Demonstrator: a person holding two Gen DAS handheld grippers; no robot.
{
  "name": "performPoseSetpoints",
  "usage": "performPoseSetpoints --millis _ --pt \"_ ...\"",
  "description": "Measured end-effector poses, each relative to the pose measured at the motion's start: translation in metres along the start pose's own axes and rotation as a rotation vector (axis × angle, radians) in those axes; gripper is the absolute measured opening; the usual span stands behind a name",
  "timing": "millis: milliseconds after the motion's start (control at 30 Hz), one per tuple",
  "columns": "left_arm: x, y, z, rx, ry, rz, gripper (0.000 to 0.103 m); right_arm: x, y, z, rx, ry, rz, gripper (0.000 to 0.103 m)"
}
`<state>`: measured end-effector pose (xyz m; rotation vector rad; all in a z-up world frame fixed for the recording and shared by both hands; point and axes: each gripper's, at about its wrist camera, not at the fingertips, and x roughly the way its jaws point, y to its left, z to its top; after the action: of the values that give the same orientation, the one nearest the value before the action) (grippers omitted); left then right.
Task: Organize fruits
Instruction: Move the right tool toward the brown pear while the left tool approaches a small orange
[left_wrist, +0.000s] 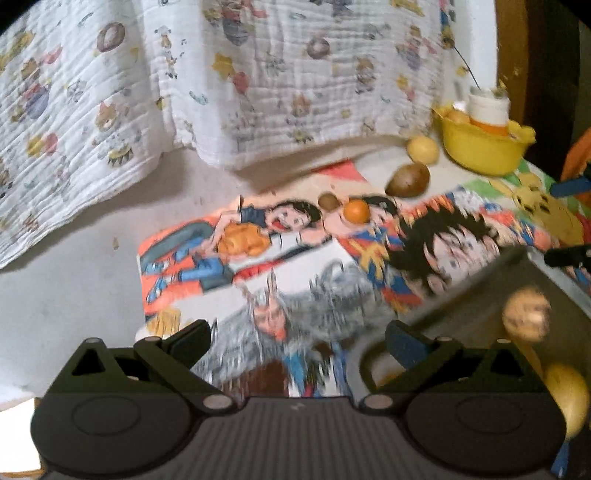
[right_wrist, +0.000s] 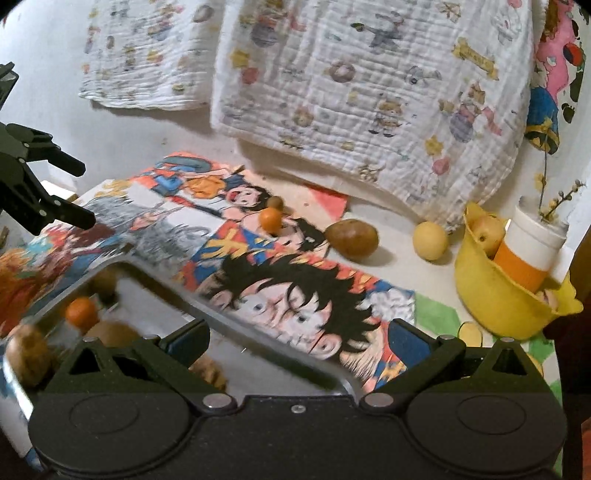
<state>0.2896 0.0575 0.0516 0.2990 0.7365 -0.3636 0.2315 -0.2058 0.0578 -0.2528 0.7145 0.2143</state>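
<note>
Steel tray (right_wrist: 236, 328) sits under my right tongs (right_wrist: 299, 341), some fruit inside; both my tongs gape wide, gripping nothing. Left tongs (left_wrist: 297, 341) hover over the cartoon mat (left_wrist: 424, 236), where an orange fruit (left_wrist: 357, 211), brown fruit (left_wrist: 408, 180) and lemon (left_wrist: 423, 149) lie near the yellow bowl (left_wrist: 480, 147)

**Both hand-held grippers open and empty**

The left hand-held gripper (left_wrist: 297, 341) has its two fingers spread wide apart, with nothing between them. Its dark fingertips (left_wrist: 192, 338) point forward and slightly inward. In the right wrist view the same left hand-held gripper (right_wrist: 79, 192) shows at the left edge, its black fingers reaching rightward and set apart, one above the other.

The right hand-held gripper (right_wrist: 297, 339) is likewise spread wide, its blue-faced fingertips (right_wrist: 408, 341) standing well apart and gripping nothing. Both point forward, tilted downward. The person's hands and arms are out of view.
</note>
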Motion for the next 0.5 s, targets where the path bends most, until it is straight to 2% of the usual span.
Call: performPoseSetpoints --millis 167,367,500 --pt "0.027 -0.004 0.024 -0.003 -0.034 -0.01 0.102 0.025 -0.017 0.019 0.047 0.017 0.03 0.102" --pt "0.057 -0.024 0.045 0.041 -0.05 -0.057 0.102 0.045 -0.025 0.049 -0.101 0.017 -0.029 0.102" --pt "0.077 -0.039 0.055 0.098 -0.069 -0.065 0.102 0.061 -0.039 0.065 -0.105 0.029 -0.029 0.102"
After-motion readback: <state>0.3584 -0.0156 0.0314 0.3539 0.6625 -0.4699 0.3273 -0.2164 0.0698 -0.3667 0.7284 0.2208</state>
